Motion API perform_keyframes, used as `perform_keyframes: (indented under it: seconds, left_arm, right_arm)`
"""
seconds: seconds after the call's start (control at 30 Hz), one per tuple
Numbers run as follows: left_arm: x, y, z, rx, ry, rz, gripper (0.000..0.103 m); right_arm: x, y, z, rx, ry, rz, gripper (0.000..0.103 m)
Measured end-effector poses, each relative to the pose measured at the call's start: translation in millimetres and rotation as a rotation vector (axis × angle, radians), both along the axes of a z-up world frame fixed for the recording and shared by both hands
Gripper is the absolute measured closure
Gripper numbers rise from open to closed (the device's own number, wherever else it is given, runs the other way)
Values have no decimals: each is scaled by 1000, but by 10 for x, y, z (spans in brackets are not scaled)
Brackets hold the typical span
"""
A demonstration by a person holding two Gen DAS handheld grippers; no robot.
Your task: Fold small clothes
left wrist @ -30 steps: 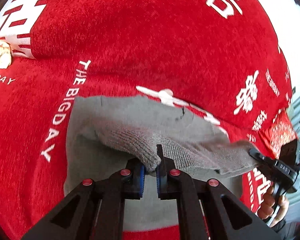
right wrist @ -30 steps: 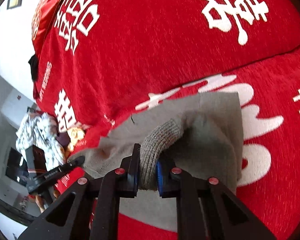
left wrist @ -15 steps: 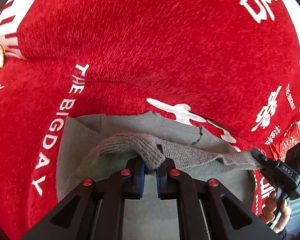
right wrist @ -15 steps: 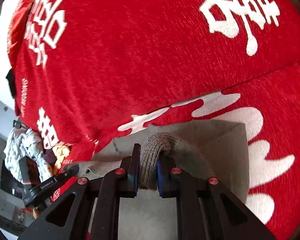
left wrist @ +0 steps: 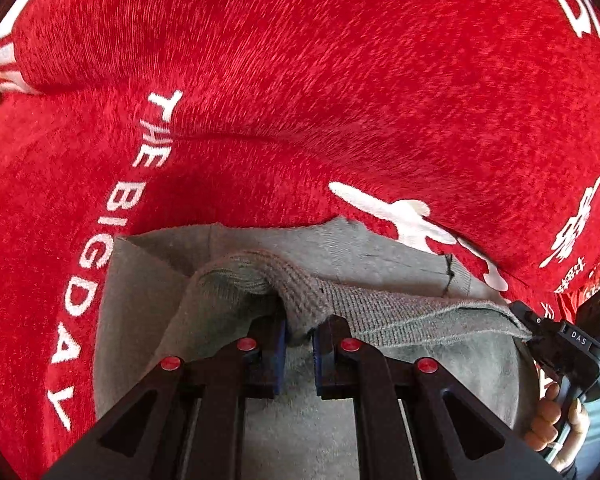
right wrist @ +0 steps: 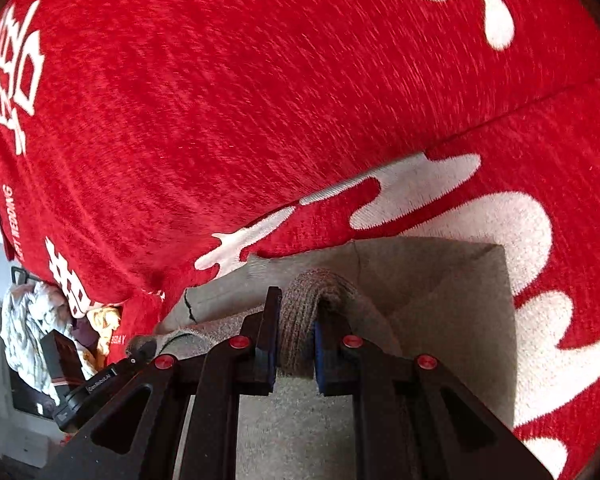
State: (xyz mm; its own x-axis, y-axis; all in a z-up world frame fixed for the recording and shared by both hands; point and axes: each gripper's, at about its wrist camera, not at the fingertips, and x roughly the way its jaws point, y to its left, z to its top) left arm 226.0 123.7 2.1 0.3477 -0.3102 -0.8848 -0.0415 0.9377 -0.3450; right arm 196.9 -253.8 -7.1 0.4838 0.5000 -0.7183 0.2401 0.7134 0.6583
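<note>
Both tongs are clamped on the same grey knit garment [left wrist: 400, 312]. Our left gripper [left wrist: 299, 338] has its jaws nearly closed on a bunched ribbed edge, and our right gripper [right wrist: 295, 338] pinches a thicker roll of that ribbing. We've got the strip stretched between them, just above the rest of the garment, which lies flat on the red blanket [left wrist: 300, 80] with white lettering. Off to the right gripper's left we can see a pile of crumpled laundry [right wrist: 32, 328].
</note>
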Motion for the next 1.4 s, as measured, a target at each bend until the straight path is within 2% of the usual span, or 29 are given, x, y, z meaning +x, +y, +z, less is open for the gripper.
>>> perform_keyframes:
  seconds: [0.03, 0.1, 0.13, 0.2, 0.23, 0.27, 0.3, 0.33, 0.4, 0.43, 0.5, 0.6, 0.67, 0.73, 0.8, 0.87, 0.97, 1.03, 1.17, 1.23, 1.33, 1.4]
  left_arm:
    - [21, 2, -20, -1, 14, 2, 90]
    - [54, 7, -42, -26, 31, 1, 67]
    - [69, 11, -45, -52, 36, 0, 62]
    - [95, 17, -15, -89, 42, 13, 34]
    - [99, 18, 13, -90, 39, 24, 29]
    - [95, 17, 53, -83, 27, 37, 23]
    - [83, 16, 105, -57, 10, 51, 22]
    - [73, 13, 140, -40, -2, 54, 22]
    - [44, 24, 200, -33, -13, 45, 22]
    - [19, 36, 232, -23, -19, 47, 22]
    - [-35, 50, 299, -6, -43, 48, 22]
    - [-124, -56, 381, 42, -75, 2, 22]
    - [-155, -236, 378, 102, -90, -61, 22]
    - [-191, -449, 363, 202, -121, -121, 22]
    - [-176, -593, 267, 267, -128, -167, 22]
    - [-126, -571, 159, 283, -102, -162, 22]
    - [-53, -370, 2, 267, -68, -107, 22]
    - [-88, -274, 23, 267, -118, -108, 22]
    - [-132, -252, 9, 274, -143, -144, 22]
    - [-134, -260, 8, 275, -146, -147, 22]
    - [-165, -263, 48, 306, -145, -127, 22]
    - [-259, -271, 146, 337, -164, -117, 22]
  right_arm:
    - [14, 1, -16, 7, 6, -3, 86]
    - [44, -16, -49, 27, 23, -9, 85]
    - [61, -17, -60, 37, 29, -10, 84]
    - [90, -28, -72, 53, 39, -10, 79]
    - [99, -38, -75, 60, 41, -14, 77]
    - [101, -46, -67, 71, 40, -21, 71]
    - [101, -49, -53, 72, 37, -25, 62]
    - [95, -58, -28, 67, 31, -31, 58]
    - [61, -118, 88, 53, -13, -61, 36]
    - [45, -149, 136, 45, -29, -80, 35]
    - [3, -204, 239, 24, -56, -97, 34]
    - [-16, -142, 322, -59, -65, -45, 34]
    - [-18, -7, 349, -122, -71, 12, 34]
    - [3, 197, 369, -185, -79, 86, 34]
    - [37, 419, 377, -261, -82, 169, 34]
    - [89, 657, 336, -365, -74, 271, 34]
    - [125, 751, 212, -532, -34, 316, 34]
    - [131, 620, 136, -538, -15, 281, 35]
    - [44, 213, 46, -398, -37, 196, 35]
    - [22, 160, 52, -370, -48, 180, 35]
    - [-4, 67, 52, -443, 6, 117, 35]
    - [-78, 63, 120, -439, -11, 111, 34]
